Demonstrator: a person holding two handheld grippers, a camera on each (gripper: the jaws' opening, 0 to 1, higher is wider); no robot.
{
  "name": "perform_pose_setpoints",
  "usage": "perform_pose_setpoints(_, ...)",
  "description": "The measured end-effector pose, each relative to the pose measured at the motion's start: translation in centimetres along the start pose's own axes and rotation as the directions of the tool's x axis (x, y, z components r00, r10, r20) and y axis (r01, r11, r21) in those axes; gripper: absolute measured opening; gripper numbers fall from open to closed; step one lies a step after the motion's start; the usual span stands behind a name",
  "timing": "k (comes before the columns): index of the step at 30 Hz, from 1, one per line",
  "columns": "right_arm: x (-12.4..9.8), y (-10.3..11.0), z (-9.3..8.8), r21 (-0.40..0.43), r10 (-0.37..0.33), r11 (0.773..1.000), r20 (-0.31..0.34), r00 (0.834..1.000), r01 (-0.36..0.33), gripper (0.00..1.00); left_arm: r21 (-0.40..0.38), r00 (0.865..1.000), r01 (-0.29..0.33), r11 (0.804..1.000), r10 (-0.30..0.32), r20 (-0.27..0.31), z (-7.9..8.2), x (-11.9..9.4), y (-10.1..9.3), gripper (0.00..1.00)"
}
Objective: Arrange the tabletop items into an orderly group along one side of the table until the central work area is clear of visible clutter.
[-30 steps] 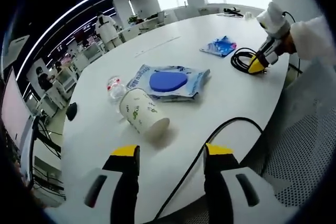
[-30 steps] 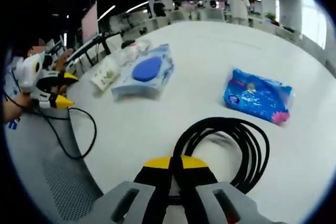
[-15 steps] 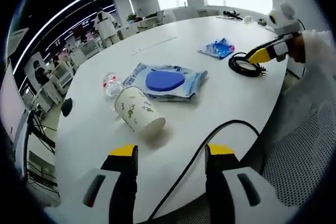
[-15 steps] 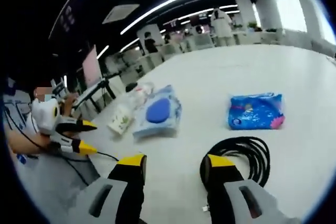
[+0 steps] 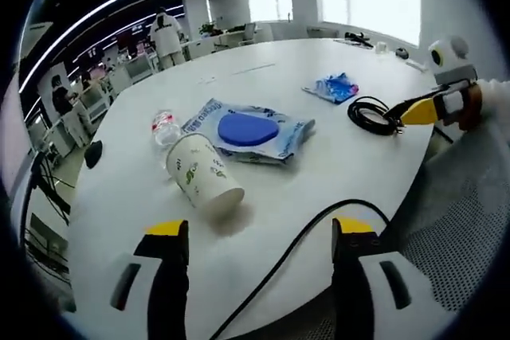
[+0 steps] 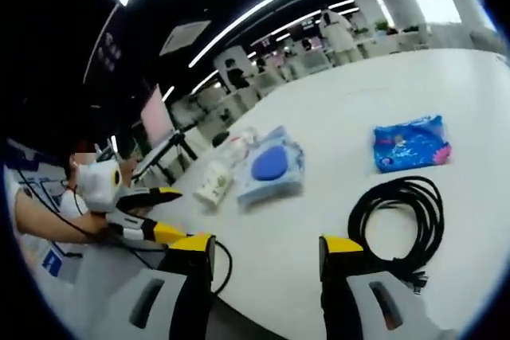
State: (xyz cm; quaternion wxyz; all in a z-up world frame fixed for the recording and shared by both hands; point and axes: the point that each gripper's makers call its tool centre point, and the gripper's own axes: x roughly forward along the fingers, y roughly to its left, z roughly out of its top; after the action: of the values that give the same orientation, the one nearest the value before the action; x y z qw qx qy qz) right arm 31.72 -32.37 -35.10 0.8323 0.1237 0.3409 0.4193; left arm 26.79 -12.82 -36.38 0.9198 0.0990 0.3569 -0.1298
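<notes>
Both my grippers were released, jaws spread, nothing between them. Left gripper (image 5: 259, 232) hung over the near edge of the round white bench (image 5: 335, 149), with a thin black cable (image 5: 303, 236) running up between its jaws, not gripped. On the bench in the left gripper view: a white paper cup with green print (image 5: 201, 177) lay on its side, a clear plastic bottle (image 5: 163, 127) just behind it, a pale blue wipes pack with a round blue lid (image 5: 251, 130) just beside the cup, and a small bright blue packet (image 5: 333, 86) farther off toward the far right. A coiled black cable (image 5: 370, 114) sat near the bench's right edge, my right gripper (image 5: 422, 109) reaching toward it from the right; couldn't tell if they touched. In the right gripper view the right gripper (image 6: 267, 244) hovered near the bench edge, the coil (image 6: 398, 214) just right of its right jaw, apart from it, blue packet (image 6: 410, 145) beyond the coil. Cup (image 6: 213, 183), bottle (image 6: 239, 145) and wipes pack (image 6: 272, 166) clustered toward the left gripper (image 6: 163, 212).
</notes>
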Motion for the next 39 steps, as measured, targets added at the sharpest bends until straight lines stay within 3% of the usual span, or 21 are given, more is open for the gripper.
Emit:
perform_pose_setpoints(4, -0.1, -0.5, 0.6, 0.023, 0.007, 1.0, 0.002, 1.0, -0.007, 0.54, -0.018, 1.0, -0.011, 1.0, 0.011, 0.006, 0.1, 0.0, 0.3, 0.72)
perform_pose_setpoints(9, 0.6, -1.1, 0.2, 0.182, -0.021, 0.983, 0.028, 0.999, 0.016, 0.5, -0.085, 0.999, -0.022, 0.996, 0.025, 0.037, 0.8, -0.4, 1.3, 0.68)
perform_pose_setpoints(13, 0.3, -1.5, -0.3, 0.15, -0.053, 0.987, -0.015, 0.998, 0.055, 0.45, -0.127, 0.999, -0.048, 0.991, 0.051, 0.02, 0.3, -0.4, 2.5, 0.65)
perform_pose_setpoints(16, -0.1, -2.3, 0.7, 0.175, -0.069, 0.982, 0.028, 0.997, 0.063, 0.47, -0.183, 0.991, -0.054, 0.982, 0.075, 0.108, 2.2, -0.8, 4.1, 0.64)
perform_pose_setpoints(19, -0.7, -1.6, 1.3, 0.186, -0.057, 0.981, -0.02, 0.998, 0.06, 0.46, -0.189, 0.995, -0.028, 0.982, 0.046, 0.09, 3.2, -1.1, 4.6, 0.6)
perform_pose_setpoints(21, -1.1, -0.7, 2.2, 0.135, -0.025, 0.991, -0.005, 1.0, 0.025, 0.45, -0.112, 0.996, 0.039, 0.993, -0.031, 0.078, 4.4, -0.5, 4.8, 0.51)
perform_pose_setpoints(23, -1.3, -0.2, 2.9, 0.143, -0.027, 0.989, 0.013, 1.0, 0.024, 0.44, 0.008, 0.998, 0.018, 1.0, -0.018, 0.061, 5.7, 0.6, 6.7, 0.45)
perform_pose_setpoints(24, -1.3, 0.2, 3.7, 0.191, -0.035, 0.981, 0.048, 0.998, 0.025, 0.44, 0.031, 0.998, 0.008, 0.999, -0.01, 0.066, 6.7, 0.8, 7.1, 0.44)
perform_pose_setpoints(26, -0.7, 1.4, 4.0, 0.284, -0.02, 0.959, 0.083, 0.996, -0.005, 0.44, 0.002, 0.995, 0.012, 1.0, -0.012, 0.097, 8.9, 1.8, 8.6, 0.44)
perform_pose_setpoints(28, 0.0, 1.9, 3.8, 0.296, -0.008, 0.955, 0.074, 0.997, -0.015, 0.43, -0.002, 0.995, 0.024, 1.0, -0.024, 0.094, 10.9, 3.3, 9.6, 0.46)
perform_pose_setpoints(29, 0.4, 1.9, 2.9, 0.24, -0.013, 0.971, 0.012, 1.0, 0.01, 0.42, 0.034, 0.997, 0.025, 0.999, -0.027, 0.073, 11.5, 4.2, 10.1, 0.47)
perform_pose_setpoints(30, 0.5, 1.7, 2.8, 0.171, -0.043, 0.984, -0.011, 0.999, 0.045, 0.42, 0.071, 0.998, 0.026, 0.997, -0.03, 0.059, 12.1, 4.8, 10.3, 0.46)
perform_pose_setpoints(32, 1.0, 2.8, 3.7, 0.257, -0.056, 0.966, 0.051, 0.997, 0.041, 0.42, 0.119, 0.999, 0.026, 0.993, -0.03, 0.037, 13.0, 6.0, 10.7, 0.45)
perform_pose_setpoints(34, 1.5, 3.5, 3.9, 0.335, -0.02, 0.942, 0.071, 0.997, -0.005, 0.41, 0.132, 0.997, 0.046, 0.99, -0.054, 0.054, 14.6, 7.3, 10.9, 0.44)
perform_pose_setpoints(35, 1.9, 4.2, 3.6, 0.355, -0.01, 0.935, 0.062, 0.998, -0.012, 0.41, 0.127, 0.996, 0.064, 0.99, -0.071, 0.051, 15.1, 7.9, 10.9, 0.45)
perform_pose_setpoints(37, 2.6, 4.4, 3.4, 0.34, -0.022, 0.94, 0.05, 0.999, 0.003, 0.4, 0.115, 0.993, 0.119, 0.986, -0.121, 0.005, 15.2, 9.8, 11.0, 0.46)
perform_pose_setpoints(39, 3.7, 4.4, 3.2, 0.354, -0.035, 0.935, 0.037, 0.999, 0.02, 0.4, 0.161, 0.993, 0.111, 0.981, -0.102, -0.064, 14.9, 11.2, 11.5, 0.48)
